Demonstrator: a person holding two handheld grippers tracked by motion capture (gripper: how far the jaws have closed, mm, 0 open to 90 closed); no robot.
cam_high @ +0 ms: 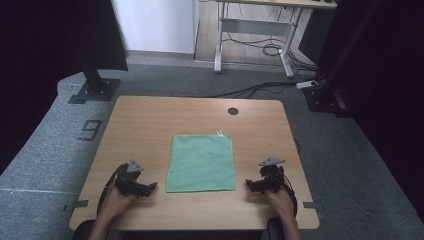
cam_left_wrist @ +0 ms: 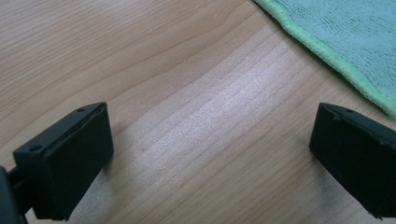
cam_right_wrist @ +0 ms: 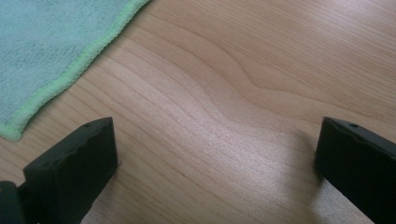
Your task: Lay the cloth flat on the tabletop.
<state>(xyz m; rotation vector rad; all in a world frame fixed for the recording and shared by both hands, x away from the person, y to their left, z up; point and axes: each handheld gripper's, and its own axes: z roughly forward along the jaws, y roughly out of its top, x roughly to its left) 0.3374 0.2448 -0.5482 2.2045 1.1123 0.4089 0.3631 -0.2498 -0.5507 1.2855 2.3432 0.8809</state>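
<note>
A: Green cloth (cam_high: 201, 162)?

B: Spread flat, roughly square, at the middle of the wooden table (cam_high: 150, 120), a little toward the near edge. Small white tag (cam_high: 220, 133) at its far edge, about 1 o'clock from the cloth's centre.

A: Left gripper (cam_high: 150, 187)?

B: Held in the left hand (cam_high: 116, 200), low over the table, at 8 o'clock from the cloth's centre, just beside the near left corner but apart from it. Seen in the left gripper view (cam_left_wrist: 210, 154): jaws spread wide, bare wood between them, nothing held. Cloth's stitched edge (cam_left_wrist: 327, 51) at 1 o'clock from there.

A: Right gripper (cam_high: 250, 185)?

B: In the right hand (cam_high: 280, 200), at 4 o'clock from the cloth's centre, near the near right corner, not touching. Right gripper view (cam_right_wrist: 215, 154): jaws at full spread, only wood grain between, nothing gripped. Cloth corner (cam_right_wrist: 14, 130) at 10 o'clock, just beyond the left jaw.

A: Anything else on the table?

B: Dark round hole (cam_high: 233, 111) near the far edge, at 12 o'clock and slightly right of the cloth.
</note>
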